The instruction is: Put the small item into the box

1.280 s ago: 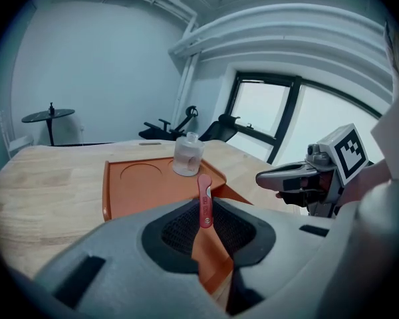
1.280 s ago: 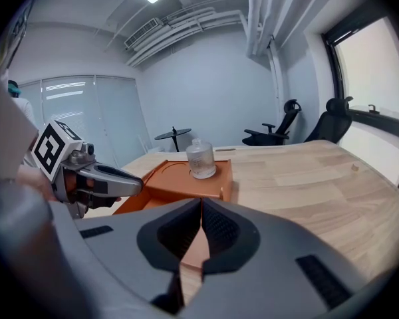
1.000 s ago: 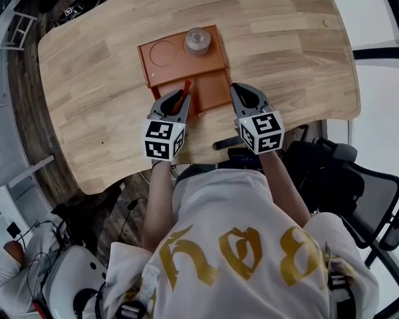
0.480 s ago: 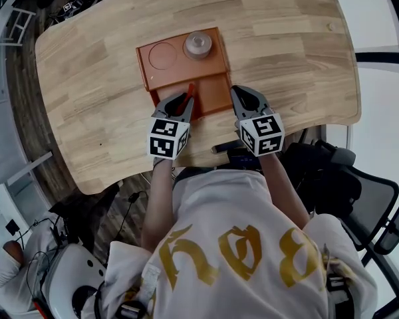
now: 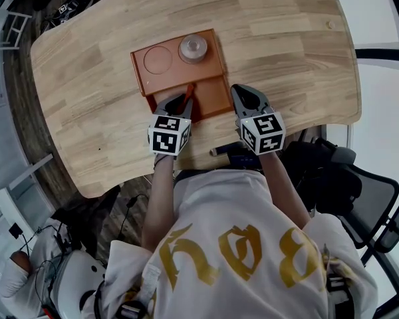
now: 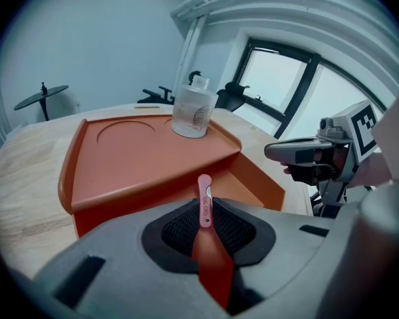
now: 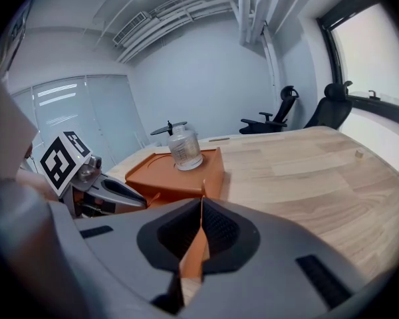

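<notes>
An orange box lies on the wooden table, with a raised shelf at the back and a lower compartment at the front. My left gripper is shut on a slim red item, which sticks out over the lower compartment. The left gripper view shows the red item pinched upright between the pads, with the box just beyond. My right gripper sits at the box's near right corner. In the right gripper view, my right gripper is shut on the thin orange box wall.
A clear jar stands on the box's raised shelf beside a round recess. The wooden table spreads wide to the right, with a tiny object near its far edge. Black office chairs stand at the right.
My left gripper has edged a little forward with the red item held over the lower compartment. The right gripper has stayed at the box's corner.
</notes>
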A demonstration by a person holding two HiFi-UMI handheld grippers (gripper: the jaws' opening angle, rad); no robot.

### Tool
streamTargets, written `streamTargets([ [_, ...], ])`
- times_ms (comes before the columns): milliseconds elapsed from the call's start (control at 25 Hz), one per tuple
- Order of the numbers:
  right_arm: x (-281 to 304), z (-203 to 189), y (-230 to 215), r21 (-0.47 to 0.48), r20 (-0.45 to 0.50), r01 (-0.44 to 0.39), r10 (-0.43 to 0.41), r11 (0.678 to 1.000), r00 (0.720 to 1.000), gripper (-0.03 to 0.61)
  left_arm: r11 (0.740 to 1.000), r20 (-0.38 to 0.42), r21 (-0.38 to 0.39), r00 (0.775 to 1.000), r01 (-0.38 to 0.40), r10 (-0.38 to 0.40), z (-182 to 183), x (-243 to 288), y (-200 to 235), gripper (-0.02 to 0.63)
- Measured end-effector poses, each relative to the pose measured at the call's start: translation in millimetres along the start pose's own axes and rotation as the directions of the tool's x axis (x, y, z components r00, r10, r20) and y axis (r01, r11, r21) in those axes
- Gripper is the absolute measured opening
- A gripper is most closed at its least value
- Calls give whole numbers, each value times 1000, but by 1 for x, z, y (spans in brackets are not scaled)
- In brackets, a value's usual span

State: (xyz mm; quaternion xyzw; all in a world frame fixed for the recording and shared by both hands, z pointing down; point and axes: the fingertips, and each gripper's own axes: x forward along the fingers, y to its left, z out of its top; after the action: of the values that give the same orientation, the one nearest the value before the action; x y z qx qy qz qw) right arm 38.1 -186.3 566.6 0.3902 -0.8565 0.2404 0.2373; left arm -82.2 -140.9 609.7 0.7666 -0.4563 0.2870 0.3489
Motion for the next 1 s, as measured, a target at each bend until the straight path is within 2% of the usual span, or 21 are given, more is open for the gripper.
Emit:
streamTargets([
  [240,1,0,-3,6,-5,0,0,1000,1000,12,997,-111,80,994,-3,12,-12,15,-1,61],
  [400,1,-1,-9,14,-6,5,-5,1000,1000,12,993,-157,115,987,-1,20,-17,21,-3,61],
  [1000,1,-1,2,20,-5,-50,50,999,999,12,993,-176,117,984,2,19,-21,24,-5,61],
])
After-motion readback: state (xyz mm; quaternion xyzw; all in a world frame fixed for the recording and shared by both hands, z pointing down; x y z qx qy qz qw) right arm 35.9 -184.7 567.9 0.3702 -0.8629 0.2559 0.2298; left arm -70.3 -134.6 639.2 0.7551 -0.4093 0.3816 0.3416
